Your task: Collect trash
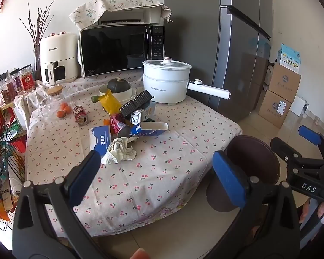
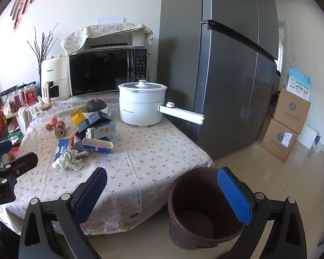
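Observation:
A heap of trash lies on the cherry-print tablecloth [image 1: 153, 168]: a crumpled tissue [image 1: 121, 150] [image 2: 70, 159], a blue tissue pack [image 1: 100, 138], a red can [image 1: 118, 125], a blue open carton [image 1: 150, 128] [image 2: 97, 145], a black ridged tray [image 1: 136, 103], a yellow bag [image 1: 109, 102] and a second can [image 1: 81, 115]. A brown bin [image 2: 202, 207] [image 1: 252, 161] stands on the floor by the table's near right corner. My left gripper [image 1: 156, 172] is open, short of the tissue. My right gripper [image 2: 162, 194] is open, its right pad over the bin's rim.
At the back stand a white electric pot [image 1: 166, 82] with a long handle, a microwave [image 1: 121, 49], an air fryer [image 1: 58, 58] and a bowl with a squash [image 1: 118, 87]. A grey fridge [image 2: 226, 64] and cardboard boxes [image 2: 285, 127] are at right, a wire rack [image 1: 2, 129] at left.

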